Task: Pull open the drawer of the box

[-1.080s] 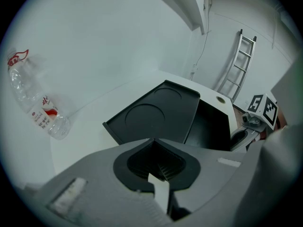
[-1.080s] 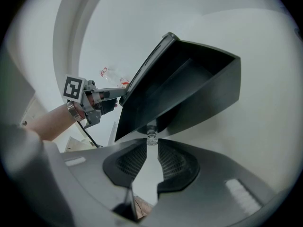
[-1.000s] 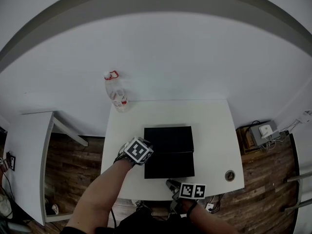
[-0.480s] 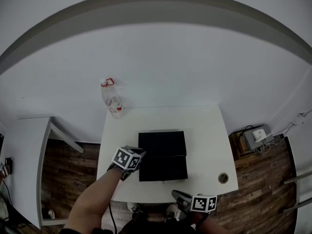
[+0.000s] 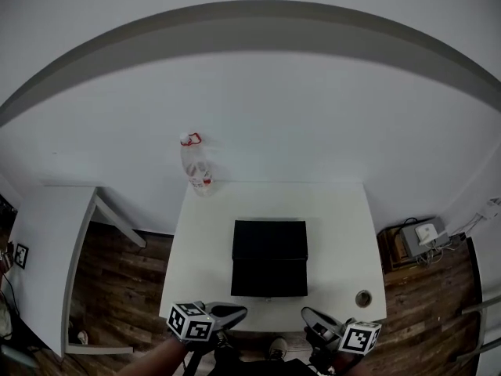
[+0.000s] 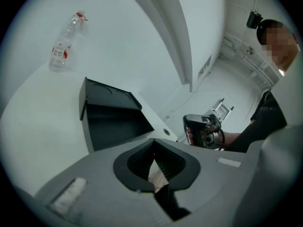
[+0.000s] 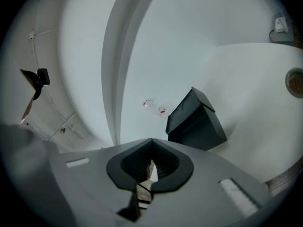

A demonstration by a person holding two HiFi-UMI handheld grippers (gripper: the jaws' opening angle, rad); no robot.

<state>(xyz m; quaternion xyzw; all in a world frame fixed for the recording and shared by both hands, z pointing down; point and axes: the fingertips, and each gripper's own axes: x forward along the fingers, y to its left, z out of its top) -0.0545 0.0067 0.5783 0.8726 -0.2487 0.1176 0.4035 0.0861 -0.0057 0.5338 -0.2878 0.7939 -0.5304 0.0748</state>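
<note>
A black box (image 5: 269, 258) sits mid-table on the white table (image 5: 337, 225), its dark front facing the near edge. Nothing touches it. My left gripper (image 5: 239, 312) hovers at the table's near edge, left of the box's front and well short of it, jaws shut and empty. My right gripper (image 5: 307, 315) hangs at the near edge to the right, also shut with nothing held. The left gripper view has the box (image 6: 111, 115) ahead and the hand-held right gripper (image 6: 201, 129) off to the right. The right gripper view shows the box (image 7: 196, 122) further off.
A clear plastic bottle (image 5: 196, 163) with a red cap ring stands at the table's far left corner by the wall. A round cable hole (image 5: 363, 298) is at the near right corner. A second white table (image 5: 47, 249) stands left; a grey box with cables (image 5: 423, 233) lies on the floor at right.
The left gripper has drawn back from the box's front left corner to the table's near edge. The right gripper has moved right along that edge.
</note>
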